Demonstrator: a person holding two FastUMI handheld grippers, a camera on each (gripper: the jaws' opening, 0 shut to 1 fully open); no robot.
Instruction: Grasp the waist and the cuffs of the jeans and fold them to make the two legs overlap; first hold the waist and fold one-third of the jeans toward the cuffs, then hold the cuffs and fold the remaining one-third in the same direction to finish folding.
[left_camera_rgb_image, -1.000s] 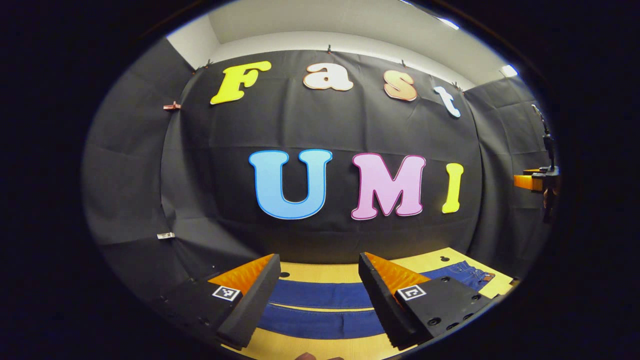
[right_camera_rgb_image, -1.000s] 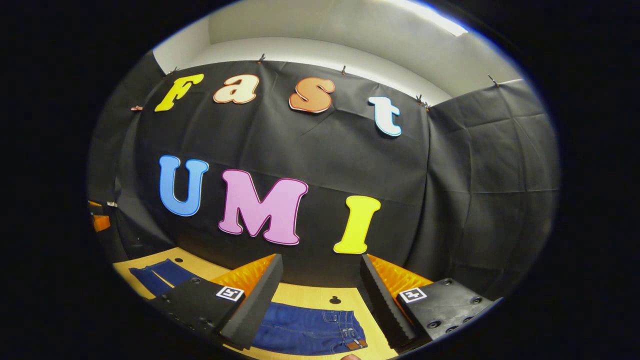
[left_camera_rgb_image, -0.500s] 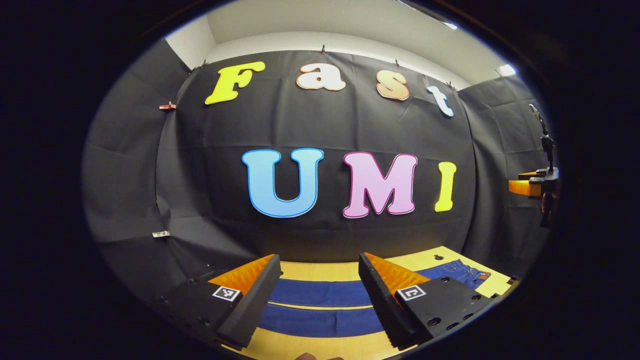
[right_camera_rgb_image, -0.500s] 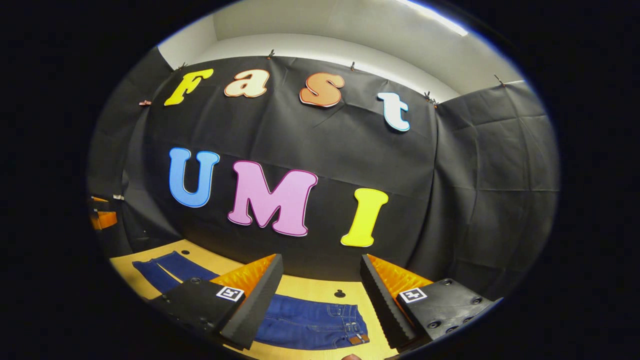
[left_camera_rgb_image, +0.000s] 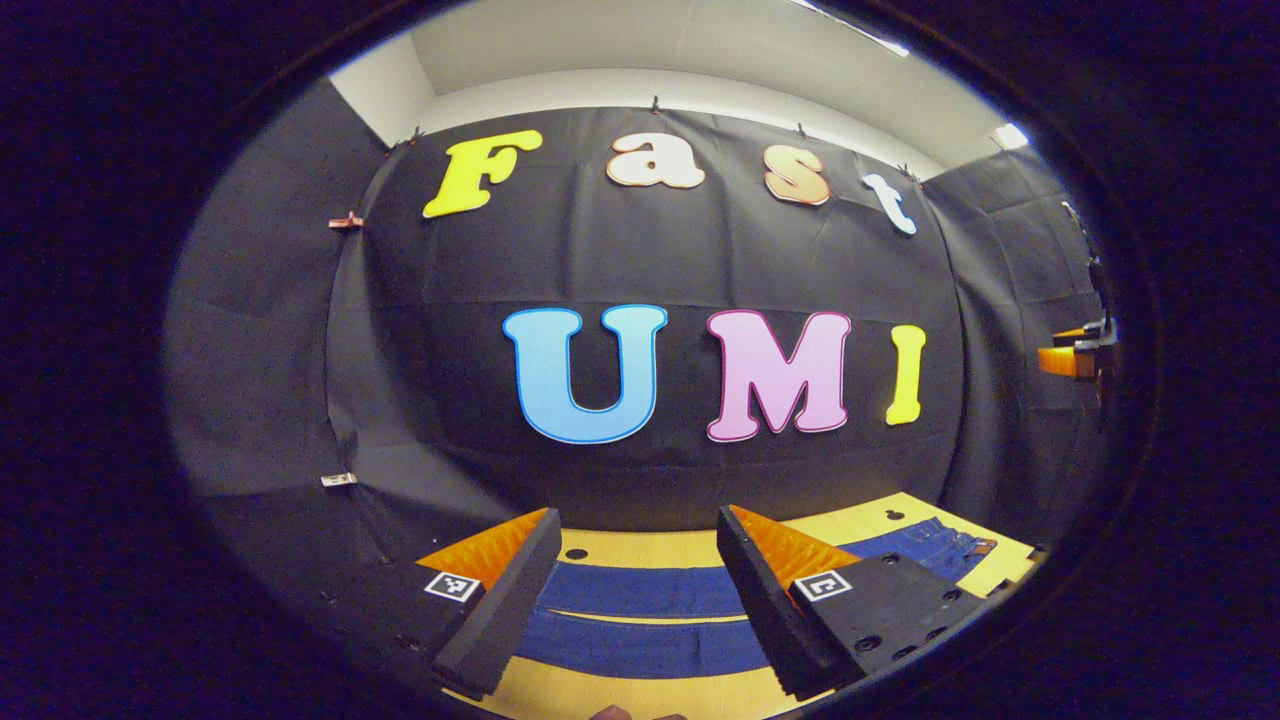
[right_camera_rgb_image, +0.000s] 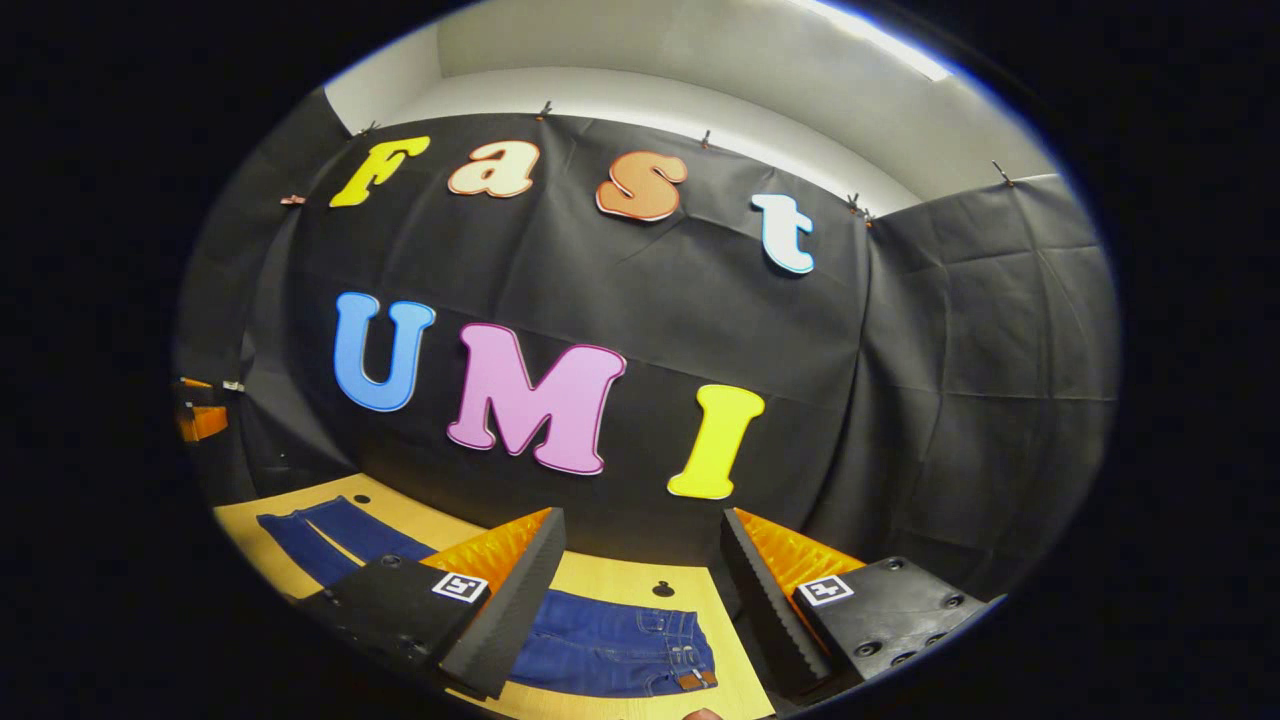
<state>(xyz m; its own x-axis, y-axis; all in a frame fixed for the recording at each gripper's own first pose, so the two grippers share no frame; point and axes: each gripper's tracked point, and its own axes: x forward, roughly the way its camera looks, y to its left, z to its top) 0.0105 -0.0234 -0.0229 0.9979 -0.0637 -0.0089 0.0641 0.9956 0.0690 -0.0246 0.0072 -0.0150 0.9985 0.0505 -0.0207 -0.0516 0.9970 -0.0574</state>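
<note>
Your left gripper (left_camera_rgb_image: 632, 590) hangs spread wide above the two legs (left_camera_rgb_image: 640, 618), pinching nothing. Your right gripper (right_camera_rgb_image: 640, 600) is likewise spread and empty, over the waist (right_camera_rgb_image: 640, 650). The jeans (right_camera_rgb_image: 600, 655) lie flat and unfolded on the wooden table (left_camera_rgb_image: 650, 547), legs side by side with a strip of table between them, so no fold looks started. I'd judge you're at the approach for the leg-overlap fold. Next: lower both, right onto the waistband's edge, left toward the cuffs, then pinch. Beyond stands the black cloth wall (right_camera_rgb_image: 700, 320).
</note>
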